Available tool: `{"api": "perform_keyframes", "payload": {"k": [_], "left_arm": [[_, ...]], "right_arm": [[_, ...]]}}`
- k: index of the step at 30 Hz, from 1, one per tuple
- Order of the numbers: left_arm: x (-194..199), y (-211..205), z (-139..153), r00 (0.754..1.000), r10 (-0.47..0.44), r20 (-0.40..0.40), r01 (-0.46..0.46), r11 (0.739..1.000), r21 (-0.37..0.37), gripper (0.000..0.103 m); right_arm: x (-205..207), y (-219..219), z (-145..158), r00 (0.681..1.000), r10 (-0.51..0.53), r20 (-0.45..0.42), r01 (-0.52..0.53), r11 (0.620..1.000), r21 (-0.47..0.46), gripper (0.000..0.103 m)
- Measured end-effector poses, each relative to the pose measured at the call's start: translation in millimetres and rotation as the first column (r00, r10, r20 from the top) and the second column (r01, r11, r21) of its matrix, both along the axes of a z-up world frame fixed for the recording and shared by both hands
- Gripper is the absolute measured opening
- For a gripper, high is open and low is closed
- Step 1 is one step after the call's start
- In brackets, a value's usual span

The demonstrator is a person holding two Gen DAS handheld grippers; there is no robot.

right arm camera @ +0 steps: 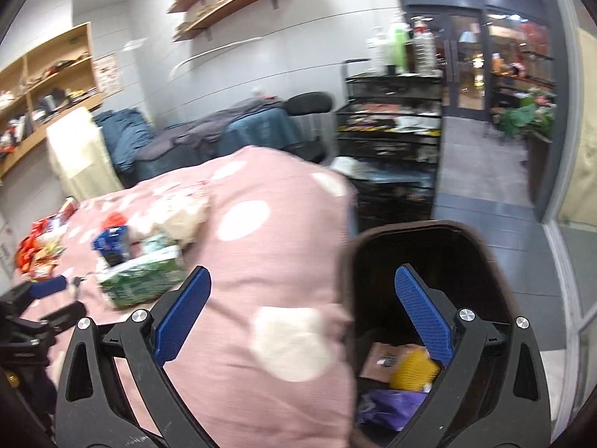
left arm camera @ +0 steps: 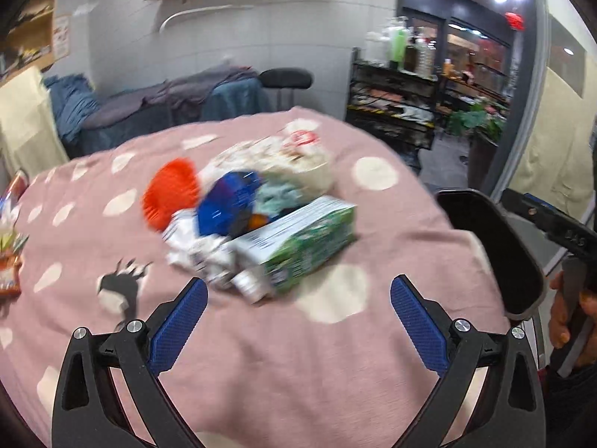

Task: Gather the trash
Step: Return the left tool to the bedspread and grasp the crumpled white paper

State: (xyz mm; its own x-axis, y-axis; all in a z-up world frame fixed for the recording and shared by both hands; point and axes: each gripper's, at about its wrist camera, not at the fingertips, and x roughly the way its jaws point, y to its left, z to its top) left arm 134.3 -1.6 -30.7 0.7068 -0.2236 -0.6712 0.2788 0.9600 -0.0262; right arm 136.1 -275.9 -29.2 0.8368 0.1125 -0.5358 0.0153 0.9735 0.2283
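A pink dotted cloth (left arm camera: 261, 354) covers the tabletop, with a dark bin (right arm camera: 429, 261) just beside its edge holding a yellow item (right arm camera: 412, 369) and purple wrapper (right arm camera: 391, 407). Mid-cloth lies the trash pile (left arm camera: 242, 216): green box (left arm camera: 298, 242), orange disc (left arm camera: 169, 198), blue wrapper (left arm camera: 224, 205). Left gripper (left arm camera: 298, 311) and right gripper (right arm camera: 303, 304) hover with fingers spread, empty.

a heap of trash (left arm camera: 257, 216) lies on the table (left arm camera: 261, 354), with the bin (right arm camera: 421, 261) beside the table's right edge and more trash (right arm camera: 406, 369) inside it.
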Motion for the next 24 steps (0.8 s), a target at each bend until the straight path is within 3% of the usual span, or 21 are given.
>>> {"api": "perform_keyframes", "payload": {"k": [6,11,17,24], "left_arm": [[9,51,-13,0.992,0.117,-0.051,-0.117,0.993,-0.004,0.098],[18,75,-10,0.991,0.119,-0.063,-0.122,0.991,-0.053,0.097],[33,73,-4,0.995,0.089,-0.055,-0.093,0.992,-0.080,0.095],[64,64,-19,0.991,0.054,-0.125,-0.060,0.997,-0.052,0.071]], "right_arm": [[20,49,2,0.985,0.165,-0.042,-0.165,0.986,0.004,0.098],[36,83,-3,0.960,0.266,-0.091,-0.269,0.963,-0.016,0.098],[45,104,-7,0.950,0.292,-0.113,-0.298,0.954,-0.033,0.098],[55,108,-5,0.949,0.290,-0.123,-0.297,0.954,-0.046,0.098]]}}
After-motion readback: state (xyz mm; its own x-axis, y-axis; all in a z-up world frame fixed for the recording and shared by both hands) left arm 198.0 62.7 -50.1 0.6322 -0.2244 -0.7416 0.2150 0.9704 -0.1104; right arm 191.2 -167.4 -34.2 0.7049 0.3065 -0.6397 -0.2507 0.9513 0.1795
